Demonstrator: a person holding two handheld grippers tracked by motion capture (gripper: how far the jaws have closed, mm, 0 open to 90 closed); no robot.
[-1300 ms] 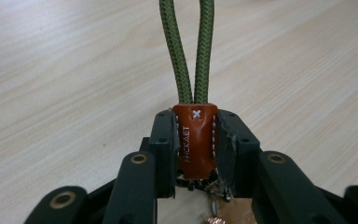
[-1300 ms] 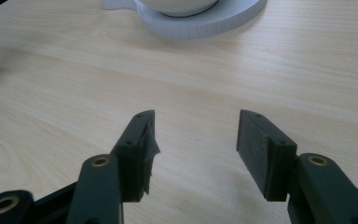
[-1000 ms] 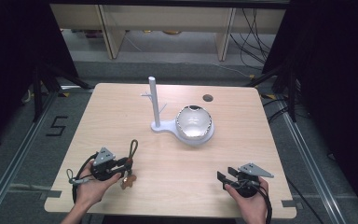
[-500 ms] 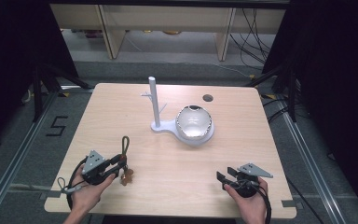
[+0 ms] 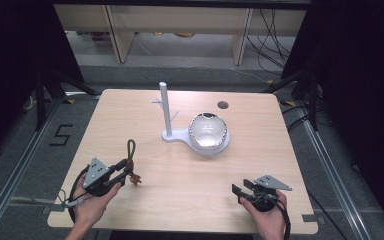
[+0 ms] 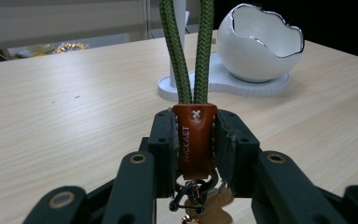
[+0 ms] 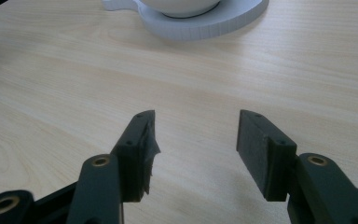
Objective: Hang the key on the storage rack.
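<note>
- Left claw (image 5: 126, 170) clamped on the brown leather tab (image 6: 195, 140) of a keyring with a green braided cord loop (image 5: 129, 149); pads pinch the tab from both sides.
- Change over the last second: left hand slid a little toward the near-left worktop edge and turned, so the cord loop that curled beside the claw now lies straight, pointing at the far side. Keyring is at near-left of the light wooden worktop (image 5: 180, 190), and whether it is just off the surface or dragging I can't tell.
- My read: grip is secured and the loop is lined up ahead of the claw, ready to carry toward the stand.
- Right claw (image 5: 243, 192) spread wide, nothing between the jaws, parked near-right, no shift.
- Farther off, mid-worktop: white peg stand with side branches (image 5: 164, 107), and on the same white base a white cracked-egg-shaped bowl with silver rim (image 5: 208, 132). Both untouched.
- Hard to make out: keys and metal ring (image 6: 191, 198) under the tab are half hidden by the jaws; loop's top is cut off in the left gripper view.
</note>
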